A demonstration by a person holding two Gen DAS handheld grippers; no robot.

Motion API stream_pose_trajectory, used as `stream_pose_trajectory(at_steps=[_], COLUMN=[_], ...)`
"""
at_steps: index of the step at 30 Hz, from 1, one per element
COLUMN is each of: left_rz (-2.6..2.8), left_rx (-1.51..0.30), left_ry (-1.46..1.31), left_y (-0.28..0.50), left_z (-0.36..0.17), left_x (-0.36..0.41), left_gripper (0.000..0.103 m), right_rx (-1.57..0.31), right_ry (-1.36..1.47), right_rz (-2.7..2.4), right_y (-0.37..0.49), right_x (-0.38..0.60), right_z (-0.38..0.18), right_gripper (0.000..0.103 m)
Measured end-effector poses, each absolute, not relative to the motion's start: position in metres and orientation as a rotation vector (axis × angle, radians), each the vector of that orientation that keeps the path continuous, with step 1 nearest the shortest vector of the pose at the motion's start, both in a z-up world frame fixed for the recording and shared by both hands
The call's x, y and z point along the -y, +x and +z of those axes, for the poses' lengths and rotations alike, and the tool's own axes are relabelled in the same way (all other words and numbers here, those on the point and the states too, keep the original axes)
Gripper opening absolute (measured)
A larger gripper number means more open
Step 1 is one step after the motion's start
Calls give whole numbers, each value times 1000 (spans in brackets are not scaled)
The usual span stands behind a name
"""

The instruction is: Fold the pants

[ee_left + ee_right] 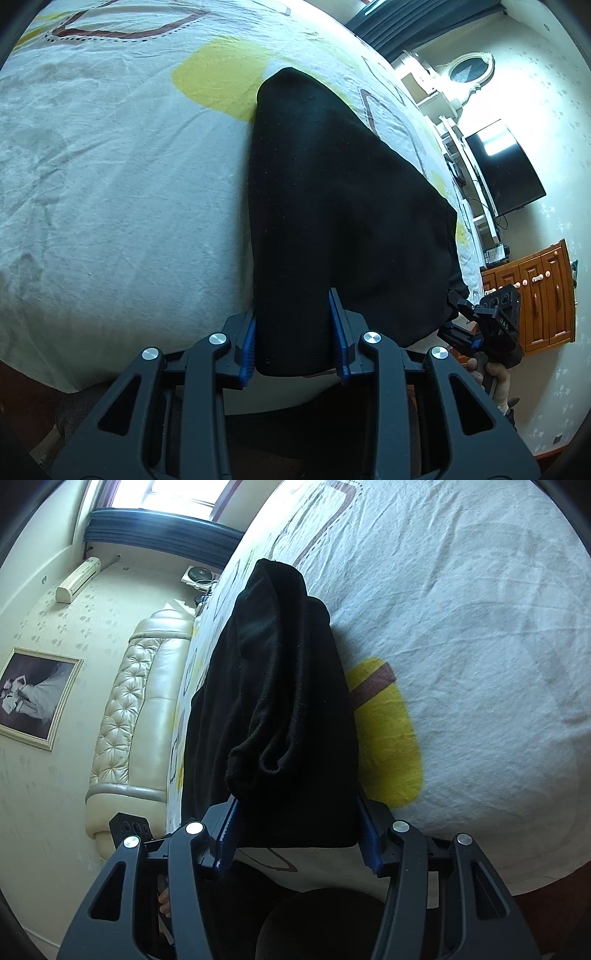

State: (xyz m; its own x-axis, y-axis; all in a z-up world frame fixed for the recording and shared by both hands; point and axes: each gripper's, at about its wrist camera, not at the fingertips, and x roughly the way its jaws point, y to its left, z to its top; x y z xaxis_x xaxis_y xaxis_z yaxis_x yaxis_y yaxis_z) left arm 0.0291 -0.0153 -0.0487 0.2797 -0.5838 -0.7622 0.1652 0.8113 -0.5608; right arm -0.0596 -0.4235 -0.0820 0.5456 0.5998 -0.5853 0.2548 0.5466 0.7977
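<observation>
Both my left gripper (pixel 295 343) and right gripper (pixel 295 830) clamp the near end of the black pants (pixel 332 206), whose long axis runs straight away from me across the bed (pixel 110 184).

right claw (pixel 295 830) gripping black pants (pixel 280 701), bedsheet (pixel 461 627)

One pair of black pants (pixel 332 206) lies ahead between two grippers, left gripper (pixel 297 332) and right gripper (pixel 297 827), on one bed sheet (pixel 110 184).
</observation>
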Motion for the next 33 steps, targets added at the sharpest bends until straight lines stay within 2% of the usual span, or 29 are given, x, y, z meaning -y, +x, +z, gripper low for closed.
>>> stream_pose_trajectory(at_steps=[17, 21, 23, 24, 25, 33], left_rz=[-468, -529, -555, -567, -581, -590], left_rx=[-1195, -1186, -1146, -1121, -1097, -1070], left_ry=[-451, -475, -437, -418, -407, -427], left_y=[18, 14, 10, 10, 12, 69], left_z=[-44, -38, -28, -22, -18, -28], left_x=[-37, -52, -61, -65, -67, -61], left_gripper=[34, 40, 51, 64, 71, 74], right_rx=[-1082, -1080, -1054, -1035, -1019, -921], right_ry=[960, 964, 907, 890, 892, 990], right_rz=[345, 347, 320, 309, 310, 320], right_y=[-36, -38, -39, -38, -35, 22], right_x=[393, 405, 411, 416, 419, 443], right_z=[-85, -81, -71, -66, -63, -69], right_gripper=[56, 62, 68, 71, 74, 75])
